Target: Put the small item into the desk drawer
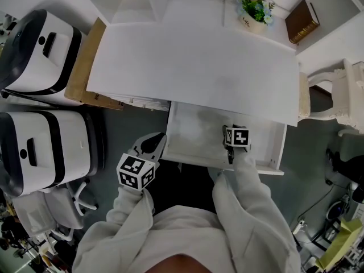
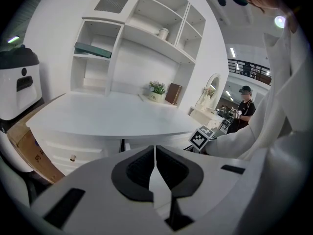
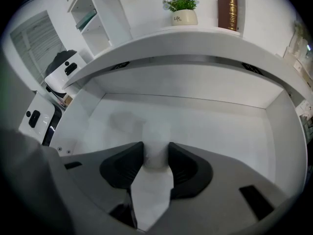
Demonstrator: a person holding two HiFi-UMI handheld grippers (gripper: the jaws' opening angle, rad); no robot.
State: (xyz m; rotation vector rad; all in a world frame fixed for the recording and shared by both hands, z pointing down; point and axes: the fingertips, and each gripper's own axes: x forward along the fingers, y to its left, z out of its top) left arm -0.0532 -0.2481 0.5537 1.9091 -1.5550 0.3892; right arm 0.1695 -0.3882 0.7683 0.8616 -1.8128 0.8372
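Nearest, at 6 o'clock in the head view: white sleeves (image 1: 244,195) of the person, one gripper in each hand. Left gripper (image 2: 155,153) held outside the drawer, off its front left corner at about 8 o'clock from the drawer's middle; its own view shows the two dark pads brought together with only a hairline slit between them and nothing in it. Right gripper (image 3: 155,156) pointed steeply down into the open drawer (image 1: 187,132), close to the front panel and right of centre. In the right gripper view the small white item (image 3: 156,138), a pale round-sided piece, sits between the pads (image 3: 124,168) with both pads against its sides, so the jaws stand part open around it and hold it. The item is inside the drawer's outline, above the bare white floor; cannot tell if its underside touches the floor. Drawer is pulled out from under the white desk (image 1: 193,67). At 9 o'clock from the drawer, two white-and-black machines (image 1: 42,147) stand on the floor, one behind the other. A cardboard box (image 2: 27,143) leans at the desk's left edge. Further out, at 1 o'clock on the back of the desk, a potted plant (image 1: 254,7), with a brown book (image 1: 301,20) just beside it at 2 o'clock. A white shelf unit (image 2: 146,33) rises from the rear of the desk. Farthest, in the left gripper view at 3 o'clock, a person (image 2: 244,106) in a cap stands well apart.
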